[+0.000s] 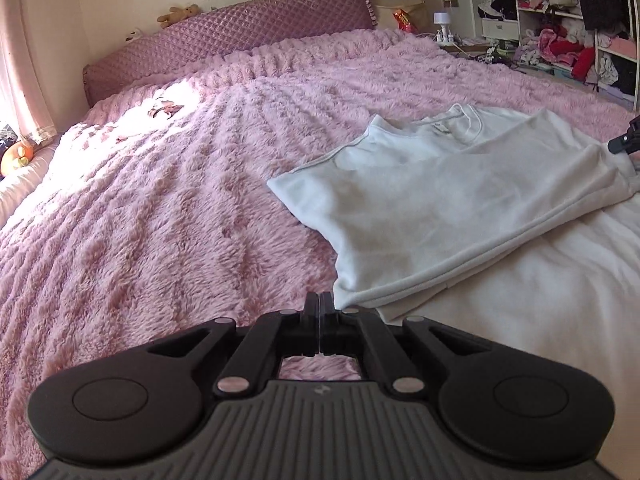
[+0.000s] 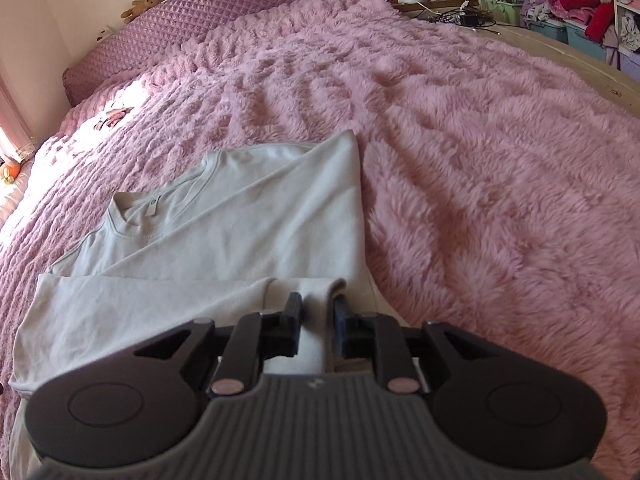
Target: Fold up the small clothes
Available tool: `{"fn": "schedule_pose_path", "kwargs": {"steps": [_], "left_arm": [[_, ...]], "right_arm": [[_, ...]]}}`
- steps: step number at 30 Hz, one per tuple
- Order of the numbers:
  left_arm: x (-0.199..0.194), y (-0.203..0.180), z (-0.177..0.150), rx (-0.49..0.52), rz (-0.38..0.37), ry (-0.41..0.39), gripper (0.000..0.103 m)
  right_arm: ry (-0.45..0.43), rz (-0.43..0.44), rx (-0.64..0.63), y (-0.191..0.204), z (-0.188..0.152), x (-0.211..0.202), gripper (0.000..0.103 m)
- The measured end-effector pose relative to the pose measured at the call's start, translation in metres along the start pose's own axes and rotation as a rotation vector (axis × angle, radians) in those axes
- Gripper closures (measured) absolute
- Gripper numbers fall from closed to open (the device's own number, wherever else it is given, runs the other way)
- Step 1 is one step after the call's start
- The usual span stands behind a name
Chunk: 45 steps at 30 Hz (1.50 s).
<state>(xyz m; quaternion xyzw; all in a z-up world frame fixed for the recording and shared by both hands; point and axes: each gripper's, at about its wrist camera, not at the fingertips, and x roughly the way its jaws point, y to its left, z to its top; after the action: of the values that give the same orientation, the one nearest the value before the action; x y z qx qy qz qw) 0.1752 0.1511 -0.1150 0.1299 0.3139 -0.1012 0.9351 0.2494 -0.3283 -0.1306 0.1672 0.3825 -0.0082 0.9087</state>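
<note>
A white T-shirt point(image 1: 432, 196) lies partly folded on the pink fluffy blanket point(image 1: 168, 208), its collar toward the headboard. My left gripper point(image 1: 320, 300) is shut and empty, just off the shirt's near left corner. In the right wrist view the same shirt point(image 2: 224, 224) lies ahead with one side folded over. My right gripper point(image 2: 318, 308) has its jaws a little apart around a fold of the shirt's near right edge. The right gripper's tip shows at the far right of the left wrist view point(image 1: 624, 140).
A purple quilted headboard point(image 1: 240, 36) runs along the far side. A white sheet point(image 1: 540, 300) covers the bed's near right part. Cluttered shelves of clothes point(image 1: 568, 20) stand at the far right. A small dark item point(image 1: 164, 107) lies in a sunlit patch.
</note>
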Motion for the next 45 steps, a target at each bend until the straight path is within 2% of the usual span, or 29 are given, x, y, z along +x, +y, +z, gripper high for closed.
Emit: {"fn": "schedule_pose_path", "kwargs": {"steps": [2, 6, 8, 10, 14, 16, 20, 22, 26, 29, 30, 31, 32, 33, 35, 38, 39, 41, 43, 45], "left_arm": [[0.003, -0.004, 0.005, 0.064, -0.001, 0.008, 0.102], [0.026, -0.017, -0.004, 0.289, -0.019, 0.071, 0.101], [0.030, -0.021, -0.011, 0.366, -0.032, 0.085, 0.098], [0.034, -0.023, -0.015, 0.391, -0.037, 0.082, 0.092], [0.041, -0.027, -0.013, 0.415, -0.019, 0.064, 0.090], [0.047, -0.028, -0.010, 0.405, -0.015, 0.053, 0.090], [0.059, -0.027, -0.004, 0.385, -0.022, 0.073, 0.089], [0.061, -0.027, -0.003, 0.372, -0.041, 0.089, 0.099], [0.053, -0.030, -0.006, 0.329, 0.004, 0.059, 0.100], [0.042, -0.029, -0.006, 0.249, 0.038, 0.030, 0.101], [0.038, -0.028, -0.006, 0.217, 0.038, 0.029, 0.101], [0.035, -0.027, -0.007, 0.190, 0.042, 0.026, 0.101], [0.034, -0.028, -0.007, 0.173, 0.047, 0.025, 0.101], [0.032, -0.029, -0.008, 0.164, 0.055, 0.024, 0.101], [0.030, -0.029, -0.007, 0.127, 0.073, 0.019, 0.101], [0.030, -0.023, -0.006, -0.015, 0.083, 0.051, 0.101], [0.034, -0.020, -0.009, -0.071, 0.088, 0.077, 0.101], [0.041, -0.024, -0.016, -0.099, 0.114, 0.116, 0.102], [0.046, -0.028, -0.022, -0.091, 0.125, 0.137, 0.103], [0.042, -0.030, -0.024, -0.059, 0.130, 0.124, 0.103]], "right_arm": [[-0.012, 0.028, -0.009, 0.004, 0.004, -0.007, 0.072], [-0.009, 0.047, -0.023, 0.010, 0.006, -0.013, 0.072], [-0.007, 0.042, -0.019, 0.008, 0.006, -0.013, 0.072], [-0.001, 0.037, -0.001, 0.004, 0.005, -0.012, 0.072], [0.016, 0.011, 0.004, -0.002, 0.002, -0.006, 0.072], [0.031, -0.003, -0.002, -0.003, 0.000, -0.003, 0.072], [0.043, -0.003, -0.001, -0.005, -0.003, -0.001, 0.065], [0.046, 0.006, -0.004, -0.003, -0.004, 0.000, 0.062], [0.059, 0.019, -0.023, 0.001, -0.007, 0.001, 0.057], [0.061, 0.020, -0.046, 0.005, -0.010, 0.004, 0.057], [0.061, 0.022, -0.054, 0.006, -0.011, 0.006, 0.062], [0.061, 0.032, -0.059, 0.006, -0.011, 0.008, 0.095], [0.068, 0.050, -0.065, 0.008, -0.010, 0.010, 0.103], [0.063, 0.064, -0.066, 0.009, -0.009, 0.009, 0.103], [-0.012, 0.093, -0.093, 0.017, -0.005, -0.007, 0.103], [-0.105, 0.094, -0.108, 0.020, 0.004, -0.035, 0.103], [-0.097, 0.088, -0.100, 0.018, 0.005, -0.037, 0.103], [-0.048, 0.062, -0.096, 0.013, 0.002, -0.027, 0.103], [0.026, 0.019, -0.104, 0.005, -0.011, -0.006, 0.103], [0.042, 0.018, -0.088, -0.002, -0.023, 0.008, 0.103]]}}
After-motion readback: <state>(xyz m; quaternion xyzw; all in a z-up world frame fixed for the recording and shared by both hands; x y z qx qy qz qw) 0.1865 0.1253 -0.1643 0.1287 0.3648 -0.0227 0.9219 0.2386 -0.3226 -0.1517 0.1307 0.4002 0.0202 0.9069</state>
